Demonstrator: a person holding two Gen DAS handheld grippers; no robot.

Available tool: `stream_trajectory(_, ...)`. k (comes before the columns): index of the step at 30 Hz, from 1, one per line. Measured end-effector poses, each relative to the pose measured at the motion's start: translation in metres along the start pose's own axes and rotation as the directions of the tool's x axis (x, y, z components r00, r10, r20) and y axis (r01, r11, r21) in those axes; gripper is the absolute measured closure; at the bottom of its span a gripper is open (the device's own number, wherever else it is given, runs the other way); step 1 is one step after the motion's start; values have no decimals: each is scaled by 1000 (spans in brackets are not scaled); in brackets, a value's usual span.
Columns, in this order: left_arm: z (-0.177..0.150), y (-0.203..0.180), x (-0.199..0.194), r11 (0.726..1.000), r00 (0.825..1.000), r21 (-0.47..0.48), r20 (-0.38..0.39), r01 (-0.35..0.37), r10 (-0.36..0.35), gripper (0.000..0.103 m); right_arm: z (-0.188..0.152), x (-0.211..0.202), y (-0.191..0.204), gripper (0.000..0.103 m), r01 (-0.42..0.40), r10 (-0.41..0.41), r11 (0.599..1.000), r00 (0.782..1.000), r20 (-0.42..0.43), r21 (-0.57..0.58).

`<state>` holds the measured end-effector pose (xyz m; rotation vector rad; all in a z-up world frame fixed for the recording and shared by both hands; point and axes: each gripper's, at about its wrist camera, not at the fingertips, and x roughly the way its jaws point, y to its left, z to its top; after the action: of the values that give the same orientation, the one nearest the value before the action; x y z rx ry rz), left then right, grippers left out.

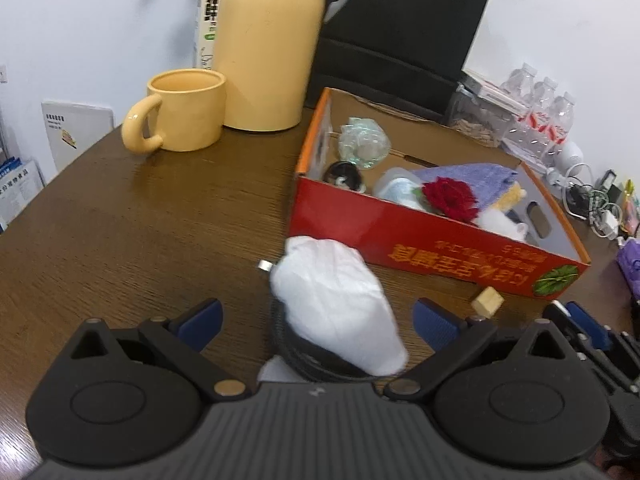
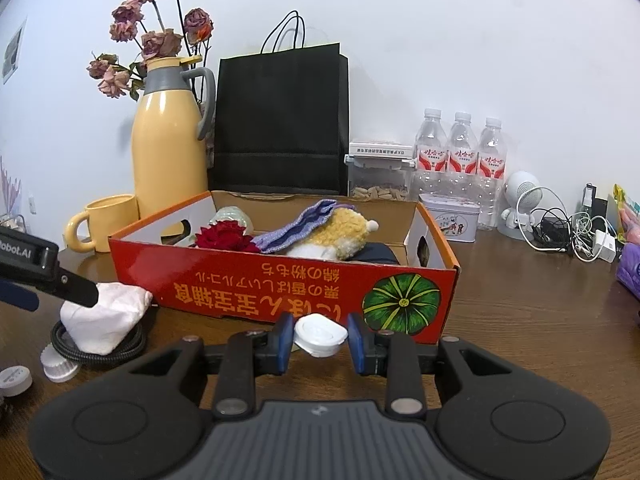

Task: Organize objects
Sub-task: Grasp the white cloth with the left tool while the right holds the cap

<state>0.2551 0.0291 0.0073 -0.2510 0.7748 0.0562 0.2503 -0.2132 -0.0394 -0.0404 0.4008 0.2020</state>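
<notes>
A red cardboard box (image 1: pixel 400 232) (image 2: pixel 248 280) stands on the brown table and holds a red rose (image 1: pixel 450 196), a purple cloth (image 2: pixel 304 224), a plush toy (image 2: pixel 340 236) and other items. My left gripper (image 1: pixel 318 322) is open, its fingers on either side of a white crumpled bag (image 1: pixel 336 304) (image 2: pixel 104 320) that lies on a black coiled cable (image 2: pixel 100 350). My right gripper (image 2: pixel 320 342) has a small white case (image 2: pixel 320 336) between its jaws; small gaps show at both pads.
A yellow mug (image 1: pixel 180 116) and yellow thermos (image 1: pixel 268 40) stand behind the box on the left. A black paper bag (image 2: pixel 280 120), water bottles (image 2: pixel 460 160), a tin (image 2: pixel 450 218) and tangled chargers (image 2: pixel 568 232) line the back. A wooden cube (image 1: pixel 488 300) lies by the box.
</notes>
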Motion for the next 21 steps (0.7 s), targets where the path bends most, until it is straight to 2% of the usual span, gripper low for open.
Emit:
stream_trajectory(3,1,-16,4,999,1000,45,-23,5,-4,0,0,-2,1,75,9,-9,1000,1000,11,-7)
stream_trajectory(6,4,-31,16,996,998,82,-45,-35,38,0,0,-1,1,75,17,-17,1000,1000,6,-7)
stream_trajectory(9,8,-42,30,986,992,123,-51,-111,118,0,-1,-1,-1,75,19,-19,1000,1000,-1,-3)
stream_trajectory(13,11,-44,51,968,973,134,-58,-213,222,0,-2,-3,-1,75,21,-21,1000,1000,1,-6)
stream_trajectory(19,10,-38,66,970,969,108,-93,-220,230,0,-3,-5,0,75,17,-18,1000,1000,-2,-7)
stream_trajectory(20,8,-37,65,971,970,105,-91,-216,226,1,-3,-4,-1,75,18,-18,1000,1000,-3,-7)
stream_trajectory(21,7,-36,65,972,971,99,-88,-214,223,7,-3,-5,-1,75,19,-19,1000,1000,-3,-8)
